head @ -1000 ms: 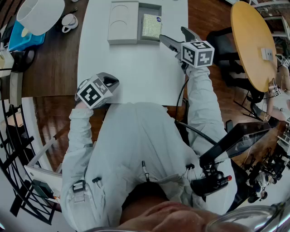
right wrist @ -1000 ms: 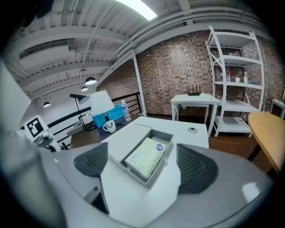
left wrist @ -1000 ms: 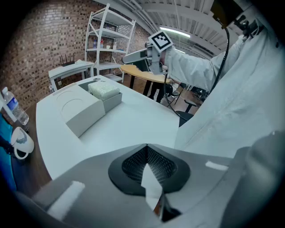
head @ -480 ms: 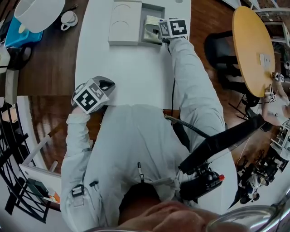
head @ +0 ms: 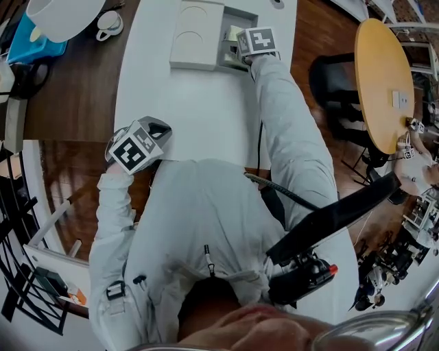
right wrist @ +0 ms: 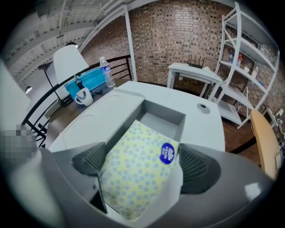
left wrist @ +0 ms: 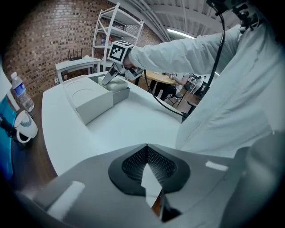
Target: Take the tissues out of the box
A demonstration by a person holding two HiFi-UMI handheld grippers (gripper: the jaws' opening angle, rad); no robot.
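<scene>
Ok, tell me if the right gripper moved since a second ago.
Yes: the right gripper went forward over the table to the box, straddling the tissue pack.

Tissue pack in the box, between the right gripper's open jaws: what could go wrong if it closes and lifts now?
1. The tissue pack fills nearly the whole gap of the open right gripper, so a pad may land on its top and only crumple the soft wrapper.
2. The left gripper rests shut, far from the box, so nothing holds the box; it may slide or lift with the pack.
</scene>
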